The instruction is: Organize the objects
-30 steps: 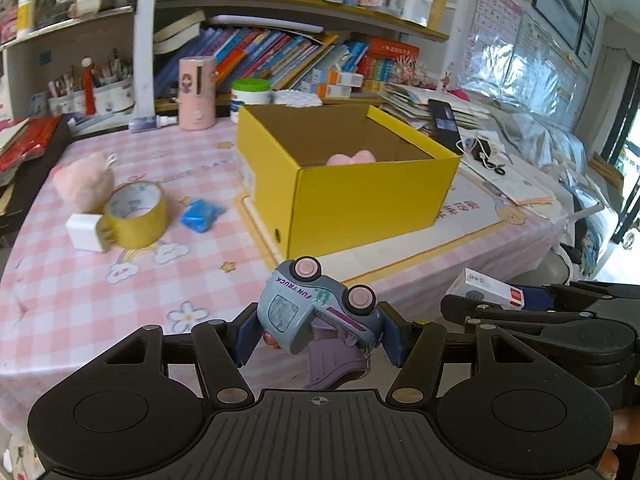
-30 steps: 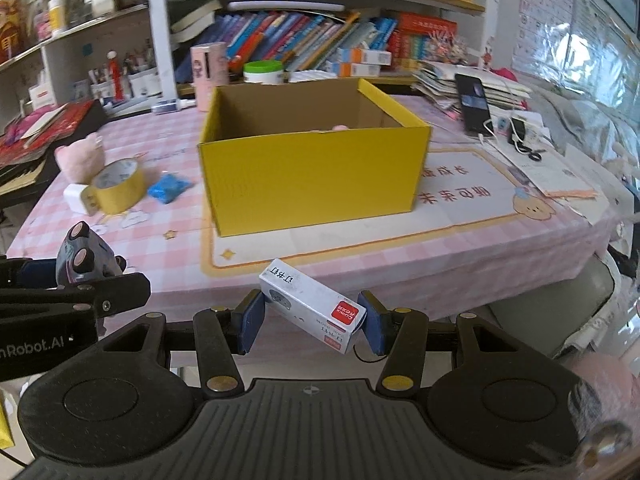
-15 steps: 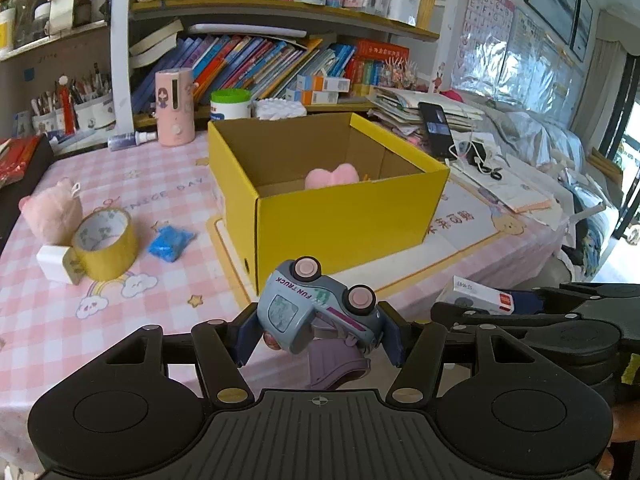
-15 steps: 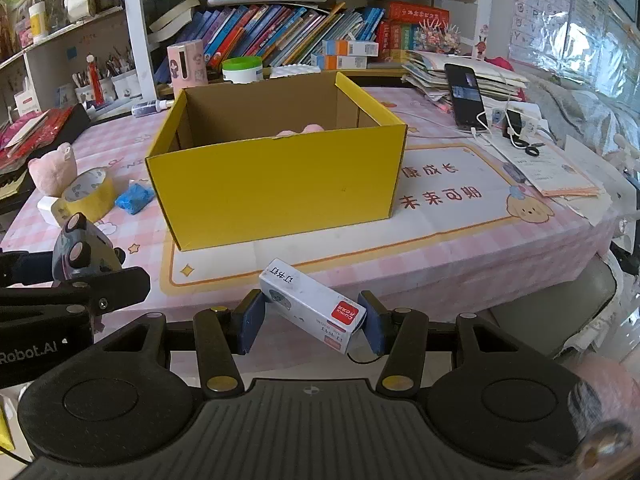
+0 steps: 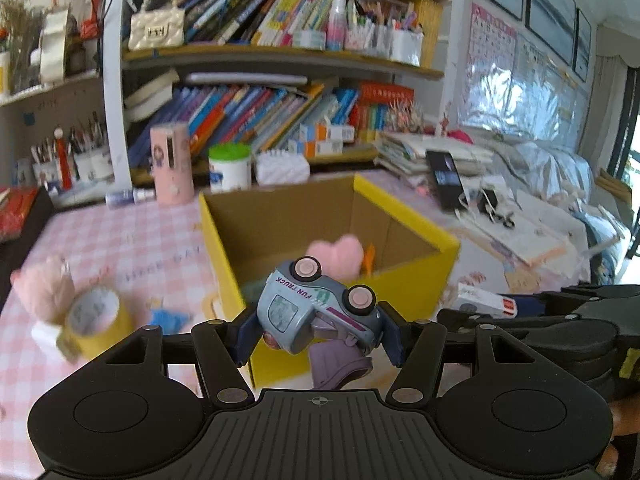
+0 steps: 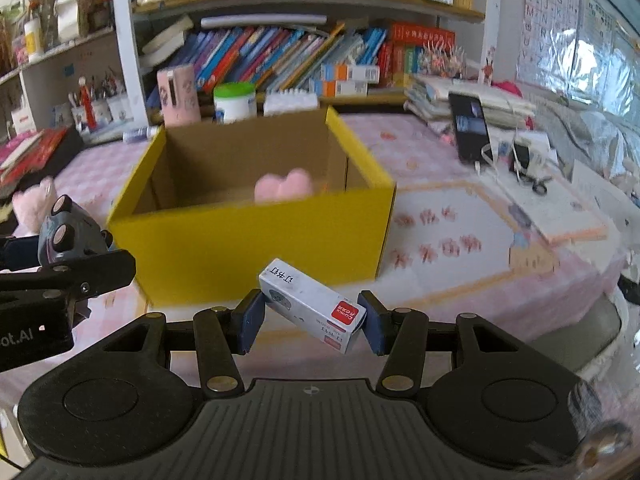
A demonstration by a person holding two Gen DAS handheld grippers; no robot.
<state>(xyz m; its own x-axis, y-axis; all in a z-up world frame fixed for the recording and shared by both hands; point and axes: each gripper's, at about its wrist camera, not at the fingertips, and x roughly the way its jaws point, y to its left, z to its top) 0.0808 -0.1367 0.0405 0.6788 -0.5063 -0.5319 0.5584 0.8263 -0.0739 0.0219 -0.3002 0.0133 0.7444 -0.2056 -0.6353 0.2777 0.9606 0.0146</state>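
My left gripper [image 5: 318, 330] is shut on a grey-blue toy truck [image 5: 316, 310], held on its side just in front of the open yellow box [image 5: 412, 276]. My right gripper [image 6: 312, 318] is shut on a small white and red carton [image 6: 310, 308], held before the box's front wall [image 6: 256, 252]. A pink plush [image 6: 284, 186] lies inside the box. The toy truck [image 6: 66, 236] shows at the left of the right wrist view, and the carton [image 5: 486, 304] at the right of the left wrist view.
On the pink checked tablecloth [image 5: 120, 240] left of the box lie a yellow tape roll [image 5: 94, 320], a pink plush toy [image 5: 44, 284] and a blue item [image 5: 168, 318]. A phone [image 6: 470, 126] and papers lie to the right. Bookshelves [image 6: 280, 52] stand behind.
Both grippers have risen and moved closer to the yellow box, carrying the toy truck and the carton. The box's inside shows more fully now.
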